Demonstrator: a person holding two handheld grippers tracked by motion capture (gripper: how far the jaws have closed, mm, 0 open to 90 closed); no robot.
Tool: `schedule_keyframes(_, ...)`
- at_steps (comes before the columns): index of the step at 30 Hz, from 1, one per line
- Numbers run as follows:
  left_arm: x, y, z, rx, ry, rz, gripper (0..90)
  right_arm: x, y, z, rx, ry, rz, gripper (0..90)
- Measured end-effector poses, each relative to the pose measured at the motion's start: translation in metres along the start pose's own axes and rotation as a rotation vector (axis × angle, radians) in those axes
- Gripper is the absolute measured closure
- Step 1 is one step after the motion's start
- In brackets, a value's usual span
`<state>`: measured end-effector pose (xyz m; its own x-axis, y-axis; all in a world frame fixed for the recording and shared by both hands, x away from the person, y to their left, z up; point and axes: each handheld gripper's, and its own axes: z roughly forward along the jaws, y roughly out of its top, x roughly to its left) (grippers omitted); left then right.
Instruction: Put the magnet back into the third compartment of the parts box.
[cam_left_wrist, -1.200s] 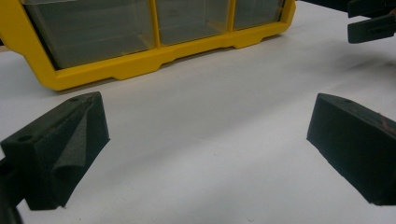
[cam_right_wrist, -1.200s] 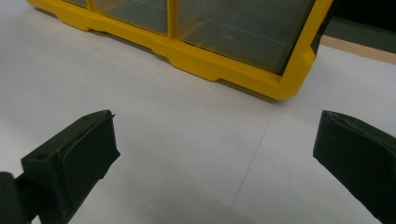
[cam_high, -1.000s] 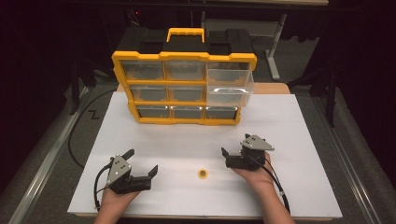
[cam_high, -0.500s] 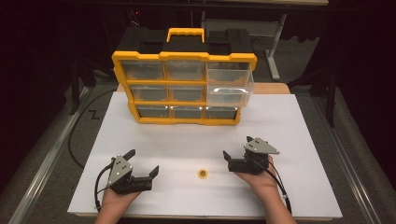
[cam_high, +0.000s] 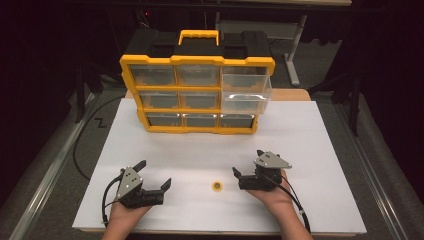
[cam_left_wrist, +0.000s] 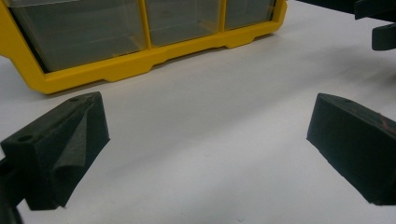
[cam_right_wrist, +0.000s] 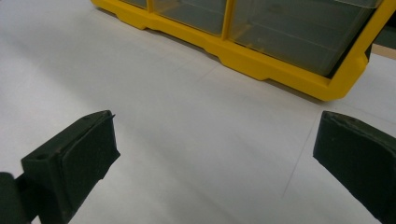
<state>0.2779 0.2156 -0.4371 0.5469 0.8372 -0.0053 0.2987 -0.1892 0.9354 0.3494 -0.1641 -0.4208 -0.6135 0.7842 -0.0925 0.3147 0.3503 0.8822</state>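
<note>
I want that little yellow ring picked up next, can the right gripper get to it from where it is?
Probably yes. The right gripper is open beside the yellow ring, with bare white table between them and nothing in the way.

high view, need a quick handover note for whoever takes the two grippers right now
Left gripper: open, holding nothing, low over the white table.
Right gripper: open, holding nothing, at the table's right front.
Small round yellow ring: lying on the table between both grippers, touched by neither.
Yellow drawer organiser: at the back; its clear upper right drawer is pulled out.
Done: drawer open. Left: probably pick up the ring and put it in.
</note>
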Motion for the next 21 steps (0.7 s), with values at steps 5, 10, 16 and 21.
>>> schedule_keyframes(5,0.000,0.001,-0.001,-0.004,-0.007,-0.006,0.1,0.003,0.000,0.001,0.003,0.016,0.002,1.0)
schedule_keyframes(10,-0.002,0.001,0.000,0.004,-0.011,0.007,0.1,0.008,0.001,0.002,0.010,0.039,-0.006,1.0)
schedule_keyframes(16,-0.003,0.001,0.000,0.000,-0.011,0.005,0.1,0.016,0.002,0.004,0.010,0.072,-0.020,1.0)
schedule_keyframes(21,-0.003,0.001,0.000,0.000,-0.009,0.002,0.1,0.024,0.002,0.002,0.012,0.106,-0.029,1.1)
